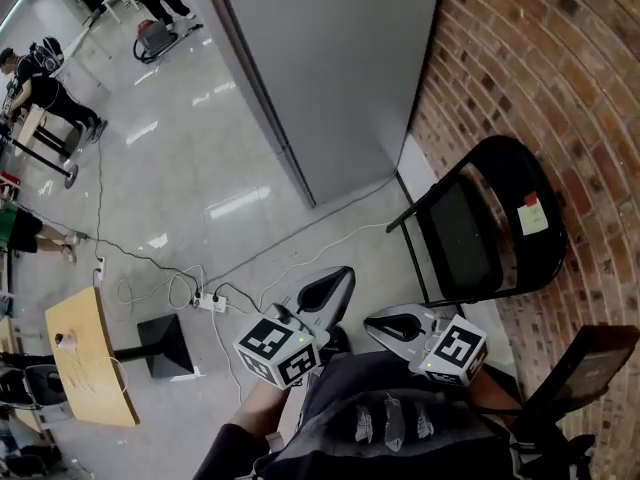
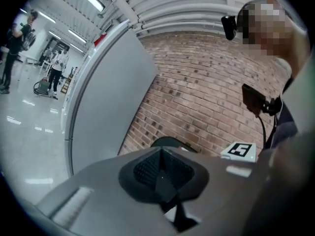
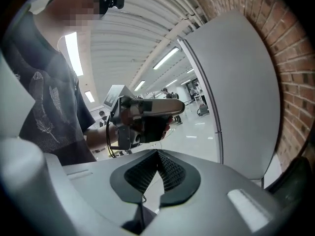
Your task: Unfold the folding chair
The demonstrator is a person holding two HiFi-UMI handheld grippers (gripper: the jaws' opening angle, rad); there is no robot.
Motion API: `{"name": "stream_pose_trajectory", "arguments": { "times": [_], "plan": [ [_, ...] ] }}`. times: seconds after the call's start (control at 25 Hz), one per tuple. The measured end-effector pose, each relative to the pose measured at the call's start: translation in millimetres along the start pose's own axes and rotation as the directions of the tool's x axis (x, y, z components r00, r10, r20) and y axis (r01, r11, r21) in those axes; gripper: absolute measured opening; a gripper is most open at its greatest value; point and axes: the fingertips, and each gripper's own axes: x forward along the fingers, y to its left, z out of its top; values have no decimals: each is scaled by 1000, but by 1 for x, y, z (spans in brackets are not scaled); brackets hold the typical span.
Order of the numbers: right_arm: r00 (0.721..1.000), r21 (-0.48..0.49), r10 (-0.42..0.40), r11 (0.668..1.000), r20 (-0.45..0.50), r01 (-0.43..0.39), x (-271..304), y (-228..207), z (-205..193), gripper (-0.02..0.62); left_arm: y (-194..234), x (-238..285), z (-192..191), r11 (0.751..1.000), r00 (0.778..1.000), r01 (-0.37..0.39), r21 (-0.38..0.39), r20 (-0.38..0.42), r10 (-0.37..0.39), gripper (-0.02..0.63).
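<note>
Your left gripper (image 1: 338, 276) and right gripper (image 1: 383, 321) are both clenched on nothing, side by side, well clear of the brick wall (image 1: 560, 88). The folding chair (image 1: 470, 238) leans against that wall just beyond them. It is black and flat, with a pale label (image 1: 533, 216) on its back. A grey panel (image 1: 330, 58) juts out from the wall. Cables (image 1: 300, 236) trail over the glossy floor (image 1: 180, 148).

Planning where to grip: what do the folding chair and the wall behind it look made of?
Folding chair: thin black tubing, probably painted metal, with a smooth, slightly glossy seat panel that could be plastic or vinyl; I can't tell which. Wall: red-brown brick with pale mortar joints, matte and rough.
</note>
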Motion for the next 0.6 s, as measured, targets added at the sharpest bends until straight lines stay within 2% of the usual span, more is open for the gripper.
{"name": "stream_pose_trajectory", "arguments": {
  "times": [0.16, 0.36, 0.48, 0.6],
  "plan": [
    [998, 91, -36, 995, 55, 30, -35, -24, -14, 2, -26, 48, -6, 999, 995, 41, 22, -89, -39, 2],
    [980, 173, -167, 974, 108, 147, -88, -57, -38, 2, -63, 104, -39, 990, 966, 136, 19, -223, -129, 2],
    [952, 211, -275, 946, 132, 244, -130, -85, -47, 2, -85, 142, -60, 982, 941, 188, 15, -290, -176, 2],
    [902, 264, -407, 894, 140, 363, -174, -110, -61, 2, -107, 181, -86, 968, 894, 251, -2, -383, -233, 2]
  ]
}}
